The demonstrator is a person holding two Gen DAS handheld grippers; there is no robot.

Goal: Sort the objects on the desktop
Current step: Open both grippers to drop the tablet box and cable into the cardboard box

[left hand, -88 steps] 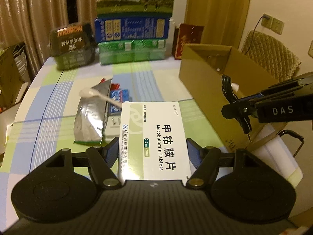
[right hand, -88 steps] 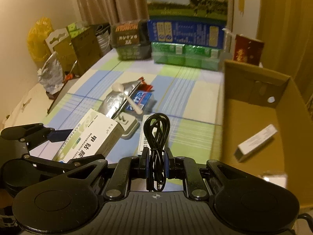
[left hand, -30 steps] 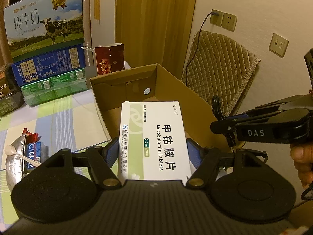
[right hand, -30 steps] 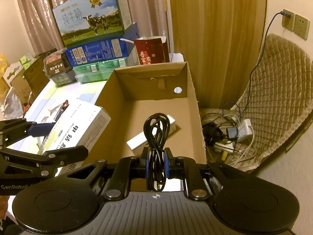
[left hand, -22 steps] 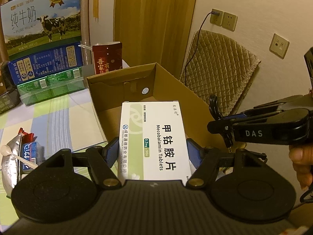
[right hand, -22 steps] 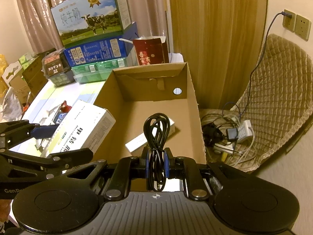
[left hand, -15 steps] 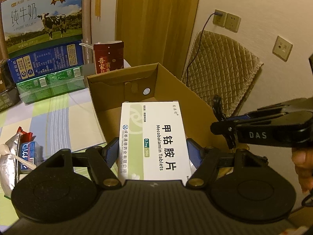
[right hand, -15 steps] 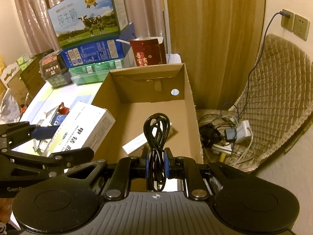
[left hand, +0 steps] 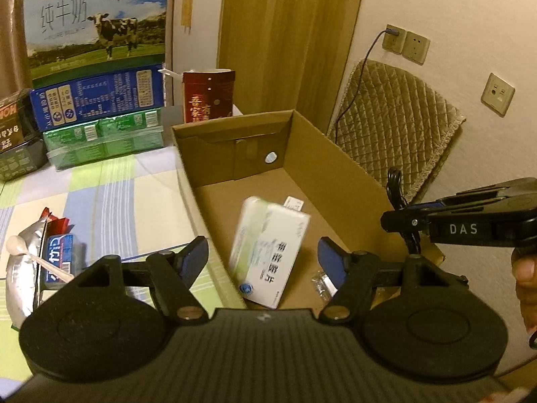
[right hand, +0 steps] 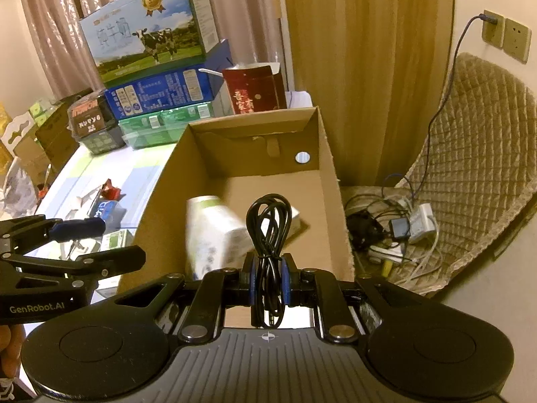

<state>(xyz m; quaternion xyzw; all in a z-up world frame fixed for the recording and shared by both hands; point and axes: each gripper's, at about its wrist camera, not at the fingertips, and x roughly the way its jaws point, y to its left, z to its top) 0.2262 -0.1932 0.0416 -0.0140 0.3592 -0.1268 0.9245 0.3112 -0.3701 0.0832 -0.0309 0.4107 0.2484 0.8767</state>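
The left gripper (left hand: 263, 257) is standing with its 2 fingers spread wide apart and gripping nothing. The Mecobalamin tablet box (left hand: 268, 252) is sitting tilted and motion-blurred inside the open cardboard box (left hand: 335, 174), clear of both fingers — whether it is touching the floor of the cardboard box cannot be told. A smaller white carton (right hand: 293, 216) is lying behind it, near the middle of the cardboard box floor.

The right gripper (right hand: 268, 277) is clamping its 2 blue pads tightly on a coiled black cable (right hand: 268, 228), held over the near edge of the cardboard box.

On the table (left hand: 110, 194), a silver foil pouch (left hand: 23, 268) and a plastic spoon (left hand: 30, 255) are lying by its left edge.
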